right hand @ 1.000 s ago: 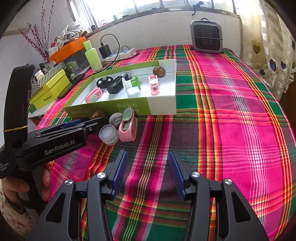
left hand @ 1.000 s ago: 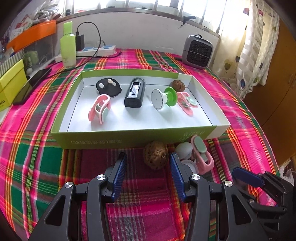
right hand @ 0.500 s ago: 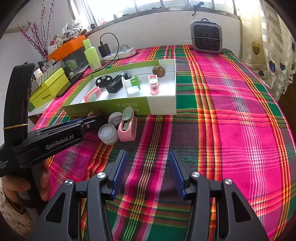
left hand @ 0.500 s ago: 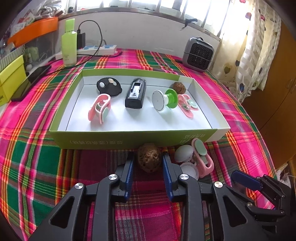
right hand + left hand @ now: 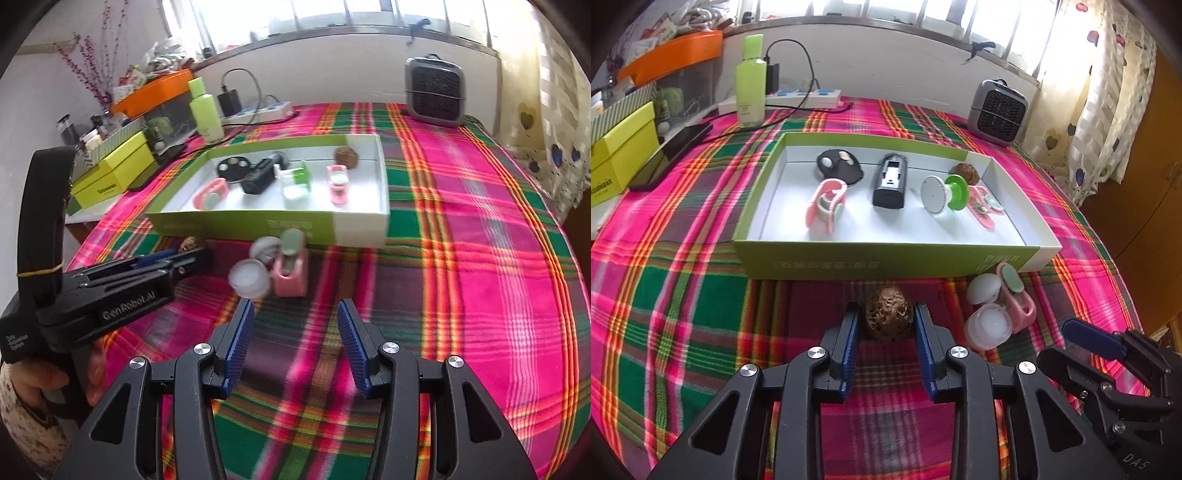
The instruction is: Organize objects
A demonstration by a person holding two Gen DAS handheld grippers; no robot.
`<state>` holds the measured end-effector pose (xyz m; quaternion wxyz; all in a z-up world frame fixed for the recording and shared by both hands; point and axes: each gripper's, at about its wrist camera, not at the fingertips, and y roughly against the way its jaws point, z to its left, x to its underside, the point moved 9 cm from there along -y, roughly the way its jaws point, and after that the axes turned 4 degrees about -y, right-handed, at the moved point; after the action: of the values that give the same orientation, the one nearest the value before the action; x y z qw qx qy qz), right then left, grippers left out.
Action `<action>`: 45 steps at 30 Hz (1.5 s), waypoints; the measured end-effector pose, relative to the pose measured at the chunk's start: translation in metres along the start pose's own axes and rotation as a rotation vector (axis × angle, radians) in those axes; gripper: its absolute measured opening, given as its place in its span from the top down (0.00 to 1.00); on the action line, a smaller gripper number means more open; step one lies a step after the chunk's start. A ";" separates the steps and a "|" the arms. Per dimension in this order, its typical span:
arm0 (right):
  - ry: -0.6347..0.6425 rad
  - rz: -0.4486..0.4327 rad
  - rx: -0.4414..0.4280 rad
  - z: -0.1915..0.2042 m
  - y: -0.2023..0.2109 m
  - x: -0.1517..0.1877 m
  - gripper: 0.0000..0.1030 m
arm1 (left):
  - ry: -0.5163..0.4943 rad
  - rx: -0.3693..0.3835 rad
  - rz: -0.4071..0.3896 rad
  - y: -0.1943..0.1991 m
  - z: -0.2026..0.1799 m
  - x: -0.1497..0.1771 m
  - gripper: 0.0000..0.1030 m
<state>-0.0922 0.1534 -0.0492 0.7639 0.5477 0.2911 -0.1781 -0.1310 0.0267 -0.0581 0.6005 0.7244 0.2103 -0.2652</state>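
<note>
Left gripper point(image 5: 886, 325) clamped on pitted brown walnut point(image 5: 888, 317), lower centre, its base hidden by ribbed blue pads | right gripper point(image 5: 295, 336) jaws apart over blurred plaid cloth point(image 5: 480, 258) | green box point(image 5: 849, 264) upper centre | round white jar point(image 5: 988, 328) partly hiding pink clip point(image 5: 1021, 314)

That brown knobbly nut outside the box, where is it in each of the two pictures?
Left wrist view: the nut sits low in the middle, between the left gripper fingers.
Right wrist view: only its top peeks out at middle left, behind the left gripper.
Shared landmark: the green box just behind it.
</note>
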 end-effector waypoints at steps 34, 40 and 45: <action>0.046 0.028 -0.036 0.042 -0.030 -0.006 0.53 | 0.015 0.050 -0.012 0.008 0.025 0.005 0.74; 0.052 0.036 -0.017 0.043 -0.037 -0.008 0.53 | 0.015 0.062 -0.011 0.010 0.026 0.005 0.74; 0.071 0.042 -0.025 0.050 -0.042 -0.009 0.53 | 0.009 0.068 -0.010 0.010 0.027 0.006 0.74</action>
<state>-0.1114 0.0918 -0.0622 0.7635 0.5499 0.3088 -0.1386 -0.1238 -0.0018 -0.0576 0.5733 0.7445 0.2077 -0.2718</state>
